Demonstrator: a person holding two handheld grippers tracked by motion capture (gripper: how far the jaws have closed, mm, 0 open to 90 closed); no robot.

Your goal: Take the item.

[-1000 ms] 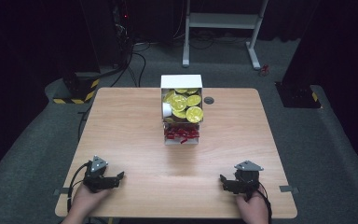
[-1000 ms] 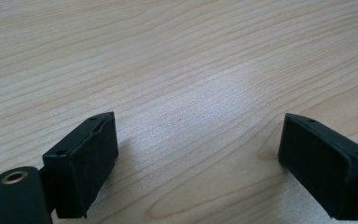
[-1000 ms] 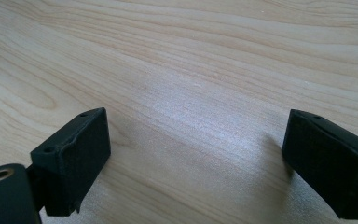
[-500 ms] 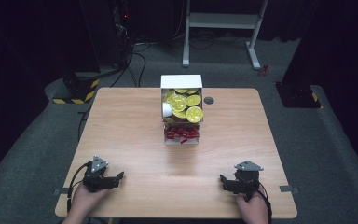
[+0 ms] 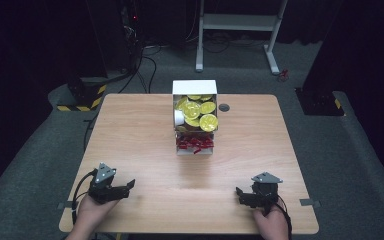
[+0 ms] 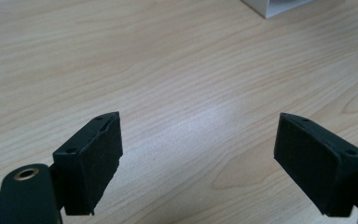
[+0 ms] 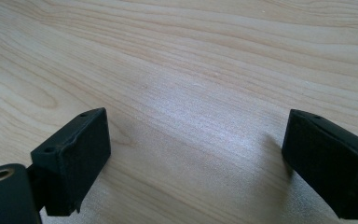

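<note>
Near the table's front edge: left gripper and right gripper, jaws apart, well short of the white box.

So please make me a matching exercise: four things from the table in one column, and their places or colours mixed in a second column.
1. white box
2. gold coins
3. left tool
4. right tool

a. near right corner, open
b. piled in the box
c. far middle of the table
d. near left corner, open

Pairs: 1-c, 2-b, 3-d, 4-a
</note>
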